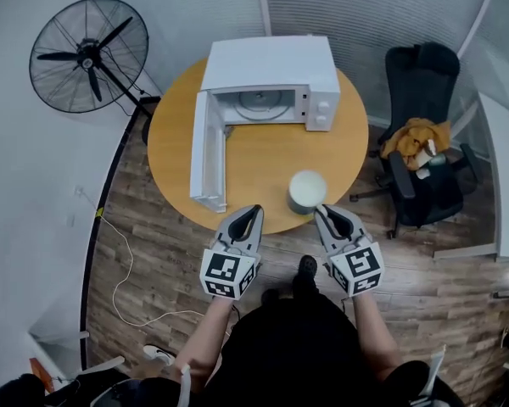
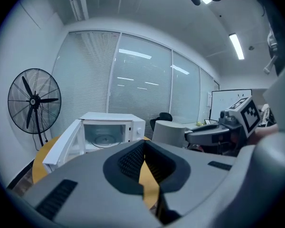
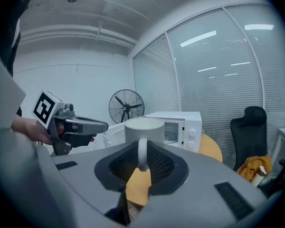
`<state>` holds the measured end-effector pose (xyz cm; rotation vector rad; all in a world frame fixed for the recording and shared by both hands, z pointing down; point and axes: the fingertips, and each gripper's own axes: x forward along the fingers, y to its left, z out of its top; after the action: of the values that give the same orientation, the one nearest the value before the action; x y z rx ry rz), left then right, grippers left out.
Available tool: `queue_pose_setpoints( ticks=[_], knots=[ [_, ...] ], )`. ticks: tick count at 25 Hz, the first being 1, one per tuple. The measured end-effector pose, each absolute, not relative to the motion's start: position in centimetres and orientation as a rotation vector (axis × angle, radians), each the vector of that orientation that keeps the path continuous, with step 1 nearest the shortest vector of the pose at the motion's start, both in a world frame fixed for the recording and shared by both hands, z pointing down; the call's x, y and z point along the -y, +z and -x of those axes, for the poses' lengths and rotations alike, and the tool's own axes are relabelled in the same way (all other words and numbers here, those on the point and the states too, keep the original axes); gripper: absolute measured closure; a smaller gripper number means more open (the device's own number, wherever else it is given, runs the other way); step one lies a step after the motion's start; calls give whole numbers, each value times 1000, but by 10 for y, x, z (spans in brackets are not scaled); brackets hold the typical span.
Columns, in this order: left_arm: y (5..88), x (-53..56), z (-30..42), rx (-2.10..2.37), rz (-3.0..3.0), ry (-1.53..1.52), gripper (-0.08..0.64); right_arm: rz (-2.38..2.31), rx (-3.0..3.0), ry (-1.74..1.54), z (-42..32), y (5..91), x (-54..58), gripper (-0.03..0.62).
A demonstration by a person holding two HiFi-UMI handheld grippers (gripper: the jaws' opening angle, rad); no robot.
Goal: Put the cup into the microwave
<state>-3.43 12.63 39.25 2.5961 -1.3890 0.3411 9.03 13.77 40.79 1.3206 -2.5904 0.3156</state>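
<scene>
The white cup point(image 1: 307, 190) is observed standing upright on the round wooden bench point(image 1: 263, 166), near its front edge and well apart from the microwave point(image 1: 271, 64), whose door point(image 1: 205, 153) is swung fully open. The right hand-held gripper point(image 1: 321, 212) is set against the cup, and the cup's handle point(image 3: 142, 153) is seen between its jaws, which appear clenched on it. The left hand-held gripper point(image 1: 254, 210) is held at the bench edge beside the door, clenched and empty.
</scene>
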Motion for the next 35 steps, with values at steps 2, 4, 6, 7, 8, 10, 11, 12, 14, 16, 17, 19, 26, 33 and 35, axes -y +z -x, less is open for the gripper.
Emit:
queue_pose_setpoints(
  ticks=[2, 4, 6, 7, 8, 10, 11, 12, 14, 16, 17, 19, 26, 33, 35],
  knots=[
    [395, -117, 29, 1411, -2576, 346, 565, -1298, 2602, 316, -95, 410, -127, 534],
    [398, -109, 24, 1430, -2558, 349, 565, -1274, 2609, 317, -101, 413, -116, 534],
    [401, -102, 18, 1449, -2542, 353, 565, -1251, 2613, 323, -106, 418, -107, 534],
    [402, -99, 15, 1457, -2534, 356, 565, -1241, 2615, 328, -108, 420, -102, 534],
    [404, -96, 13, 1466, -2525, 359, 565, -1231, 2617, 333, -110, 422, -99, 534],
    [408, -92, 10, 1483, -2506, 366, 565, -1212, 2624, 341, -114, 425, -94, 534],
    [409, -90, 9, 1490, -2495, 368, 565, -1203, 2628, 343, -115, 425, -91, 534],
    [411, -88, 8, 1495, -2486, 369, 565, -1196, 2631, 344, -116, 426, -89, 534],
    [414, -85, 7, 1502, -2474, 376, 565, -1184, 2634, 346, -117, 429, -85, 535],
    [416, -84, 5, 1507, -2466, 384, 565, -1172, 2635, 352, -118, 433, -82, 535],
    [417, -83, 5, 1509, -2463, 384, 565, -1166, 2635, 356, -118, 436, -81, 535],
    [418, -81, 5, 1512, -2458, 384, 565, -1157, 2633, 363, -117, 439, -77, 536],
    [427, -62, 9, 1497, -2445, 380, 565, -1142, 2633, 367, -107, 443, -58, 537],
    [431, -14, 16, 1471, -2454, 345, 565, -1172, 2603, 368, -97, 446, -17, 537],
    [430, 1, 17, 1461, -2465, 338, 565, -1179, 2590, 365, -94, 448, -2, 537]
  ],
)
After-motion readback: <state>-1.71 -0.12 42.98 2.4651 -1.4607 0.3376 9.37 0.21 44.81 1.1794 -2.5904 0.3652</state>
